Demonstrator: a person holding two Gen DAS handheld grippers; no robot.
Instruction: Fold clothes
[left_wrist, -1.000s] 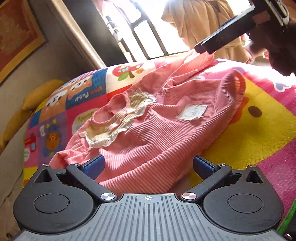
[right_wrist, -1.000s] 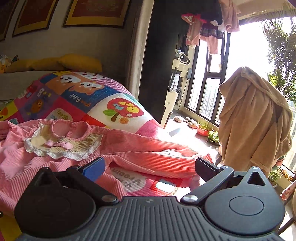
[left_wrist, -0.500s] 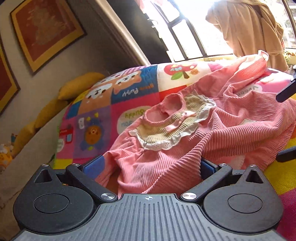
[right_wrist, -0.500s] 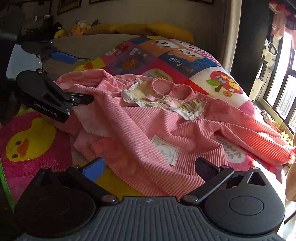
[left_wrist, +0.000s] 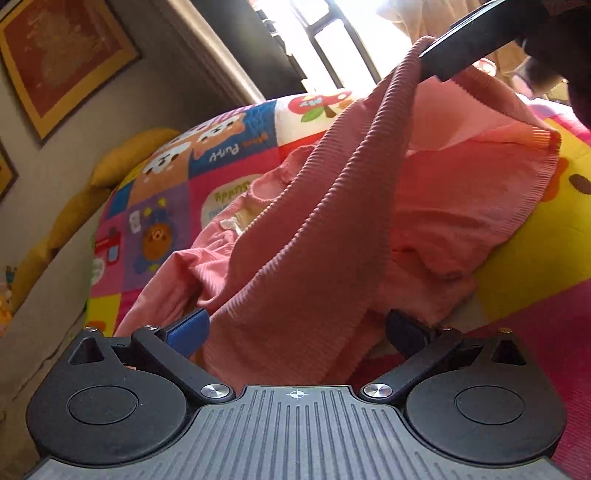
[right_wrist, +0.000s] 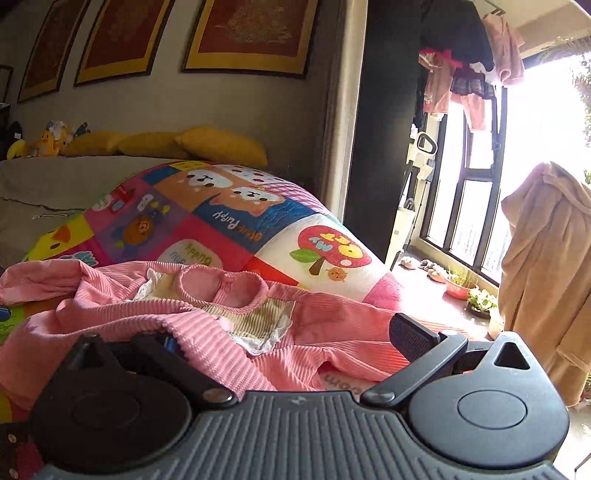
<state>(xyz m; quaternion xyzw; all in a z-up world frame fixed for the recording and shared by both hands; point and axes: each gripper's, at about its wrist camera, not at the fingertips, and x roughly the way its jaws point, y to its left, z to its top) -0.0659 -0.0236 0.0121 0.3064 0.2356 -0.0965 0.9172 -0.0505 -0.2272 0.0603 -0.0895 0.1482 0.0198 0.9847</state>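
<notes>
Pink top (left_wrist: 424, 206) draped straight ahead between spread left tool (left_wrist: 295, 332); hem hooked over right tool (right_wrist: 295, 339), also spread.

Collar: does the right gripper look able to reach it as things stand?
Likely yes, but not cleanly: the collar lies uncovered ahead of the right gripper, yet a fold of the top drapes over one finger.
</notes>
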